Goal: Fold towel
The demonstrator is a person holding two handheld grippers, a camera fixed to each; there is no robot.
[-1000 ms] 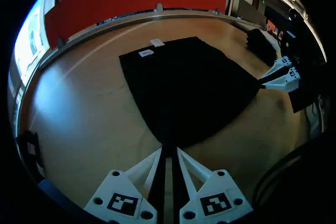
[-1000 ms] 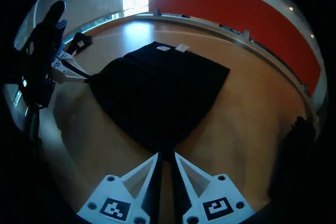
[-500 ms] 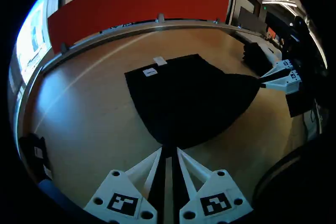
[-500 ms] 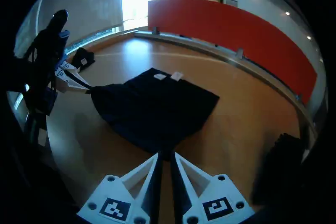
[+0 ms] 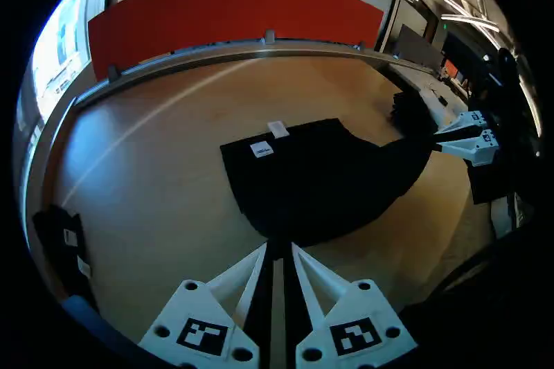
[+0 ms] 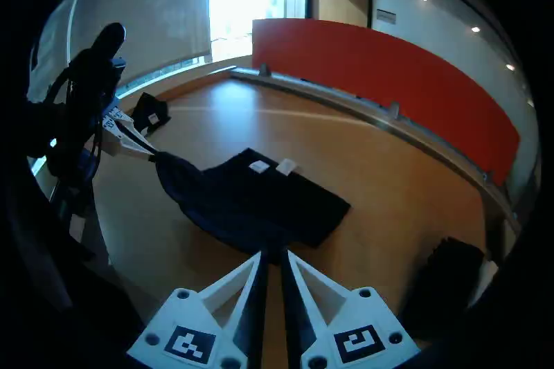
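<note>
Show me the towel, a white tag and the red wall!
towel [image 5: 325, 175], left gripper view, middle of the dark cloth.
tag [image 5: 262, 149], left gripper view, centre of the nearer white label.
red wall [image 5: 235, 12], left gripper view, middle of the panel.

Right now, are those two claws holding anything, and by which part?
Yes, the dark towel. The left gripper pinches one near corner, and the right gripper pinches the other.

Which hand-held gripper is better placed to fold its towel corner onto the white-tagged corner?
Left. The left hand-held gripper pinches the towel corner on the same side as the white tags; the right hand-held gripper holds the corner facing the untagged far corner.
</note>
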